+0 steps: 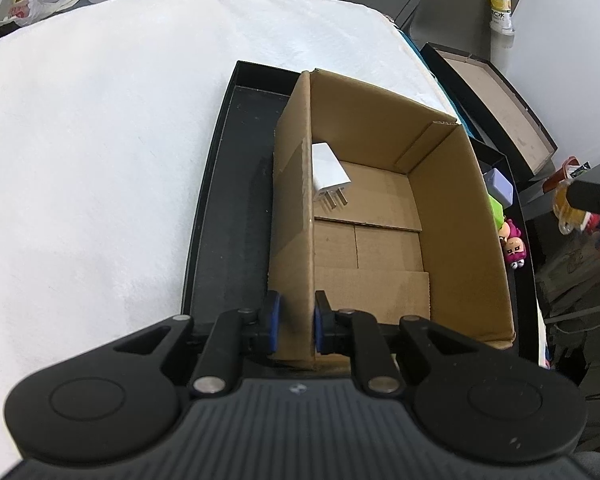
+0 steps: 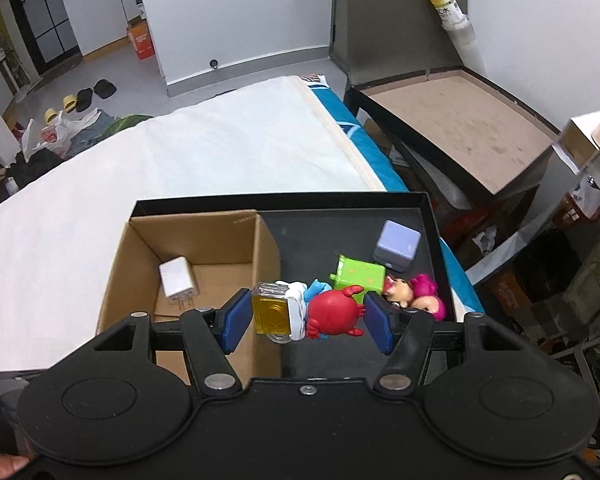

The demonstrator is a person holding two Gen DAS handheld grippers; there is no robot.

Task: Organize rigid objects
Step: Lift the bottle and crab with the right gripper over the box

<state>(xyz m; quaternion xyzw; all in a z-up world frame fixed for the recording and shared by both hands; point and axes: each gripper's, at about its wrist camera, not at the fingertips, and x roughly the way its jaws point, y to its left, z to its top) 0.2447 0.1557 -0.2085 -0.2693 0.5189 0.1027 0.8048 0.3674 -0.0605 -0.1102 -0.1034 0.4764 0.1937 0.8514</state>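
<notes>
An open cardboard box (image 1: 380, 204) stands in the left part of a black tray (image 1: 220, 200). My left gripper (image 1: 296, 320) is shut on the box's left wall near the front corner. Inside the box, a white plug charger (image 1: 328, 176) lies by that wall. My right gripper (image 2: 306, 318) is shut on a toy (image 2: 332, 314) made of a red crab, a blue-and-white part and a clear yellow block. It hangs over the box's right wall (image 2: 268, 248), between the box and the tray's open side.
A lilac cube (image 2: 396, 244), a green block (image 2: 360, 276) and pink-haired dolls (image 2: 420, 296) lie in the tray's right part. The tray rests on a white mattress (image 2: 180, 152). A brown-lined black box (image 2: 460, 120) stands beyond its right edge.
</notes>
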